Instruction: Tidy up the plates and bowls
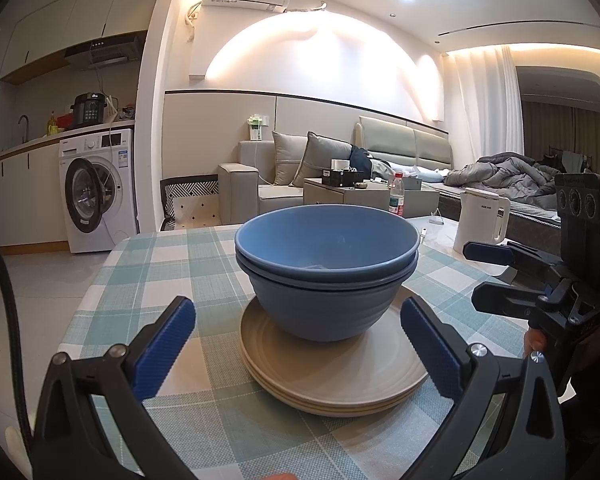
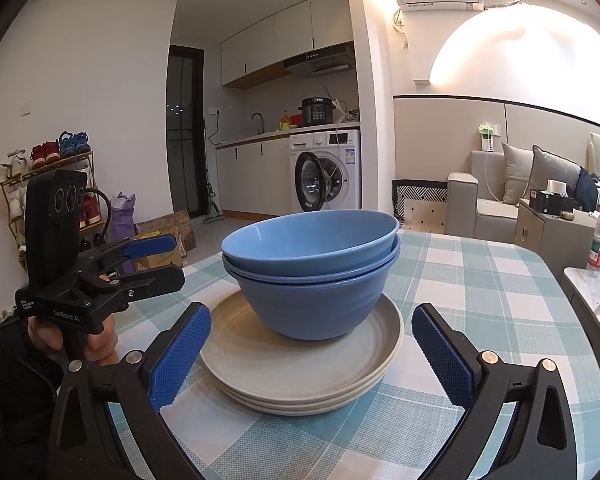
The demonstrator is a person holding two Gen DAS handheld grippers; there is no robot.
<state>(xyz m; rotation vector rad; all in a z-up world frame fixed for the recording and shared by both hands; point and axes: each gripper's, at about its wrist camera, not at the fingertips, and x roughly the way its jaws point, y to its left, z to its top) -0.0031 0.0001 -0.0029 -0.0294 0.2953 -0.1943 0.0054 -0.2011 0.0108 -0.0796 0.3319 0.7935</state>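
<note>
Two nested blue bowls (image 1: 326, 276) are seen stacked on a pile of beige round plates (image 1: 332, 376), which is set on a table covered by a green-and-white checked cloth (image 1: 148, 280). The left gripper (image 1: 298, 348) and the right gripper (image 2: 311, 354) are both held spread wide, empty, with the stack framed between their blue ribbed pads (image 1: 162, 350). A white kettle (image 1: 482, 220) is found well behind the stack.
</note>
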